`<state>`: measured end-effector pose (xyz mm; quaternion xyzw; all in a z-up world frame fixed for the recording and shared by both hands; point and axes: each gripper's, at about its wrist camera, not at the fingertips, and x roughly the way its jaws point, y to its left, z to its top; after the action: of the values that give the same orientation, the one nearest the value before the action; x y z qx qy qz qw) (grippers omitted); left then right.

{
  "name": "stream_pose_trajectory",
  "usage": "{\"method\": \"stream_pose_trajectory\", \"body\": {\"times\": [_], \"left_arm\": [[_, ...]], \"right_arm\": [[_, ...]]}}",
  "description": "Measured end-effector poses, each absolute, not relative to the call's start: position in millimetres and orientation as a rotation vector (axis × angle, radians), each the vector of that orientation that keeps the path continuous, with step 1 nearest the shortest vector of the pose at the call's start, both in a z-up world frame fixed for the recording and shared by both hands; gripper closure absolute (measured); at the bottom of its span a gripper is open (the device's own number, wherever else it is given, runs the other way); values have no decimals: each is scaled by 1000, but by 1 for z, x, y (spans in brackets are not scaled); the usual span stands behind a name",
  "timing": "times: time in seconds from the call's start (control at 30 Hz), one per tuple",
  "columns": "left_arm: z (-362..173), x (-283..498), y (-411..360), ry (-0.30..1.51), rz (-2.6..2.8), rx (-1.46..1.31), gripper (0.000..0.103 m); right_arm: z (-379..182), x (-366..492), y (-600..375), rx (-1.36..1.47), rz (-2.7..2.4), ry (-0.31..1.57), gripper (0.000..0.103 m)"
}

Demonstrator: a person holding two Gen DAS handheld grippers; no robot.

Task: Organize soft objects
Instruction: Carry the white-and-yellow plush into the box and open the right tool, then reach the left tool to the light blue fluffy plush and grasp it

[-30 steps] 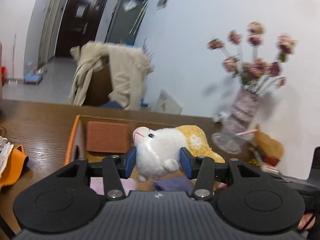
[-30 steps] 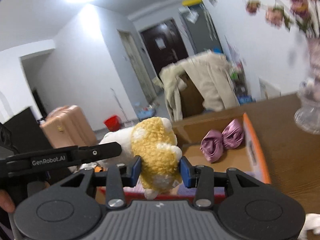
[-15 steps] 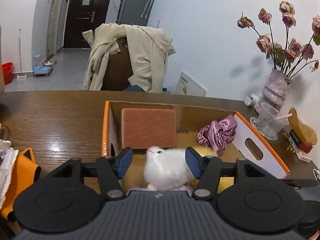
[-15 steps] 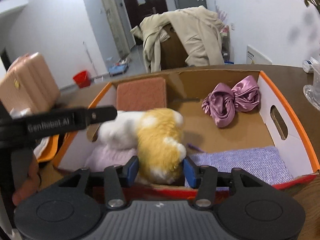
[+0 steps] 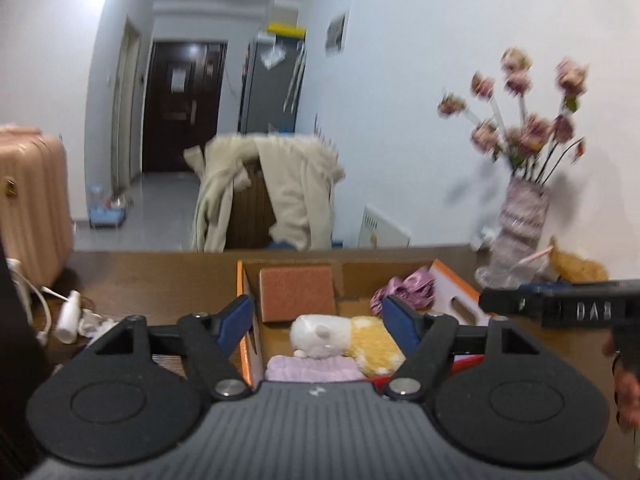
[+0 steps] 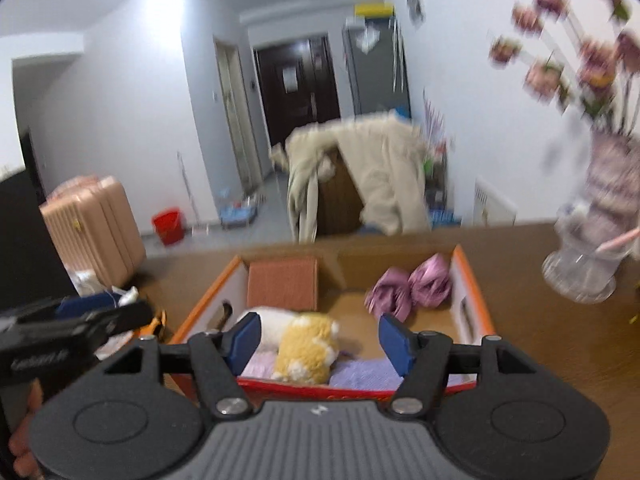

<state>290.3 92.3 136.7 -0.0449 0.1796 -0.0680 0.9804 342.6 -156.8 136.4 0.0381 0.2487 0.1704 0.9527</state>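
Left wrist view: brown wood-grain table (image 5: 168,276), then open cardboard box (image 5: 244,280) with orange rim at centre. Inside, rust-coloured block (image 5: 298,294) standing at 11 o'clock, crumpled satin cloth (image 5: 404,286) at 1, fluffy white-and-yellow plush (image 5: 344,336) lying at 6 on ribbed lilac towel (image 5: 312,368). Left gripper (image 5: 316,324) with fingers spread, having just been opening, plush loose beyond and clear of the blue pads. Seen only here: white cable and plug (image 5: 70,316) at 9, furry tan thing (image 5: 576,268) behind the vase (image 5: 516,232), right tool's bar at 3 with blurred lettering, unreadable.

Right wrist view: same box (image 6: 208,300), plush (image 6: 304,344) at 7 with yellow end nearest. Right gripper (image 6: 320,340) likewise spread wide, just been opening, pads off the plush. Seen only here: red bucket (image 6: 168,226) on the floor at 10, box's cut-out handle (image 6: 224,312), left tool at 9 with smeared white lettering, not legible.
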Motion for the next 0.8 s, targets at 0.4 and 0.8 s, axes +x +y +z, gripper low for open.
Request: {"method": "stream_pose_trajectory", "body": {"times": [0.4, 0.8], "left_arm": [[88, 140, 77, 301, -161, -104, 16], [69, 119, 89, 348, -148, -87, 14]], "right_arm": [[92, 204, -167, -34, 345, 299, 16], [63, 162, -164, -12, 325, 358, 14]]}}
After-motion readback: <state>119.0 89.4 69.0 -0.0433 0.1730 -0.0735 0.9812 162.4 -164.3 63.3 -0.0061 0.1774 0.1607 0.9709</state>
